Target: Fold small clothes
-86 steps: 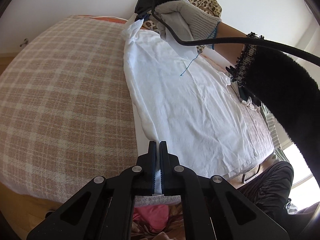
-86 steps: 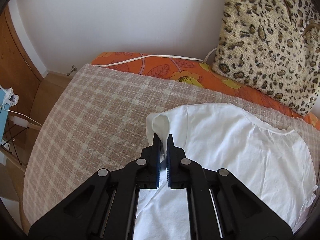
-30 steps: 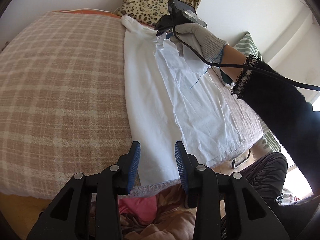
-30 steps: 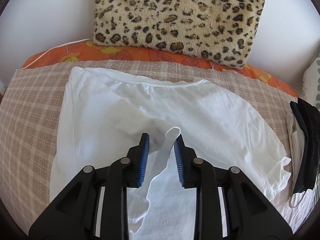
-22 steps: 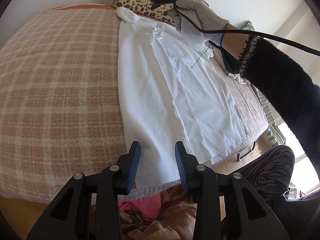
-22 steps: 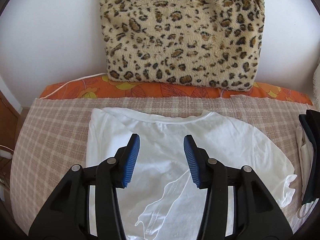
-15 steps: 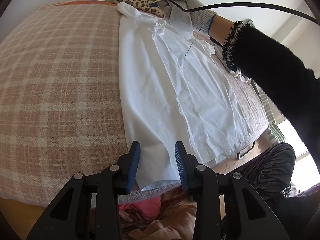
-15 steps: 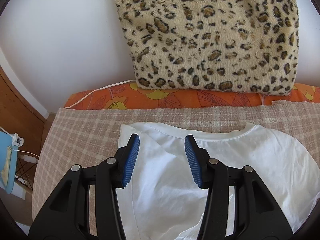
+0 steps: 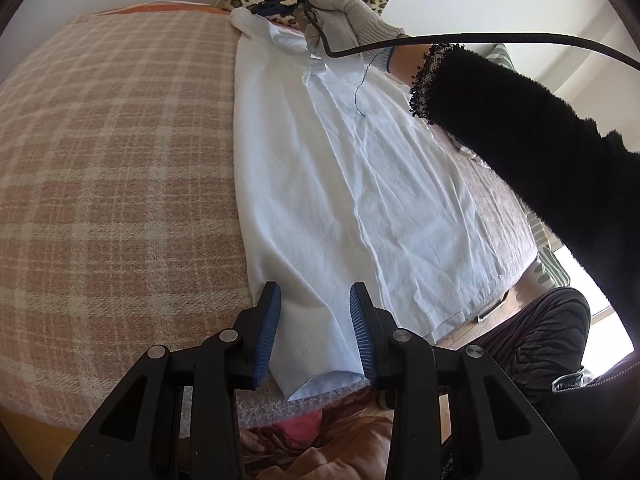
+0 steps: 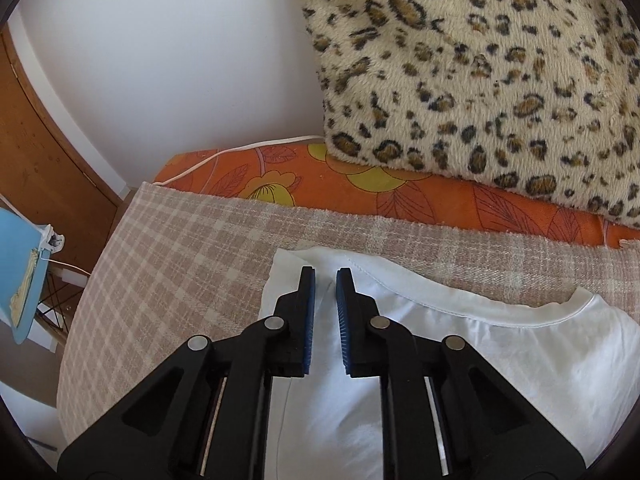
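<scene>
White T-shirt was seen spread flat on the plaid bedcover of the bed, one long side already folded inward so that a lengthwise crease ran down its middle. The left tongs were held wide apart at the near hem, the folded corner of the cloth lying between the blue pads without being gripped. At the far end, the right tongs were found at the shoulder corner beside the neckline; their pads were only narrowly parted, with white fabric showing in the gap, and no grip on the cloth could be made out. In the left wrist view the same tool was seen held by a gloved hand over the collar end. A leopard-print cushion was propped against the wall beyond the shirt, resting on an orange floral sheet.
</scene>
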The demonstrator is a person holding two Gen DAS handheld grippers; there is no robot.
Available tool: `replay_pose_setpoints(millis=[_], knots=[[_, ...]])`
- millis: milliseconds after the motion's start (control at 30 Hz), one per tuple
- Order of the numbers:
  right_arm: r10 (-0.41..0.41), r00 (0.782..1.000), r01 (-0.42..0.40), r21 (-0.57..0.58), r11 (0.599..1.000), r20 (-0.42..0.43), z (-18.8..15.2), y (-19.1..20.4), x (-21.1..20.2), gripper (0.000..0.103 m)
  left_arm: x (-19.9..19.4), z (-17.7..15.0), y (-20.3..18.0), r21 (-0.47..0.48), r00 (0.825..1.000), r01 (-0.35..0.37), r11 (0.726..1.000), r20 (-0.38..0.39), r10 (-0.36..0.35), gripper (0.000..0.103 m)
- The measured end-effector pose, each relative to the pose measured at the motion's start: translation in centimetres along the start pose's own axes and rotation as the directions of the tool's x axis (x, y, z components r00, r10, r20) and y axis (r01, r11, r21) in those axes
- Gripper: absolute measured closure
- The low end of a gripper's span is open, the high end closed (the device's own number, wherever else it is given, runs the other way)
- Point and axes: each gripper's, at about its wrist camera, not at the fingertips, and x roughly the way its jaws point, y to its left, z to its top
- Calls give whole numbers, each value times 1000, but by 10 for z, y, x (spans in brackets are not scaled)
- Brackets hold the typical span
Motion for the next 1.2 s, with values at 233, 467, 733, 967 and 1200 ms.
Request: replay_pose_setpoints(millis=[233, 467, 733, 967, 1200], knots=[[-40, 999, 41, -53, 998, 28, 3, 6, -6, 99, 0, -1, 1, 5, 1000, 2, 1000, 2, -2, 69], [0, 1000, -1, -33, 999, -26, 3, 3, -2, 90, 1, 0, 1, 15, 1000, -4, 1000, 2, 4, 69], [-113, 993, 108, -148, 983, -27, -8, 20, 6, 99, 2, -1, 0, 28, 1000, -11, 1000, 2, 11, 69], [-88, 996, 87, -90, 992, -12, 1, 9, 1, 55, 2, 0, 0, 29, 1000, -11, 1000, 2, 11, 69], [-108, 992, 100, -128, 987, -59, -10, 14, 16, 92, 2, -1, 0, 29, 1000, -10, 1000, 2, 10, 69]])
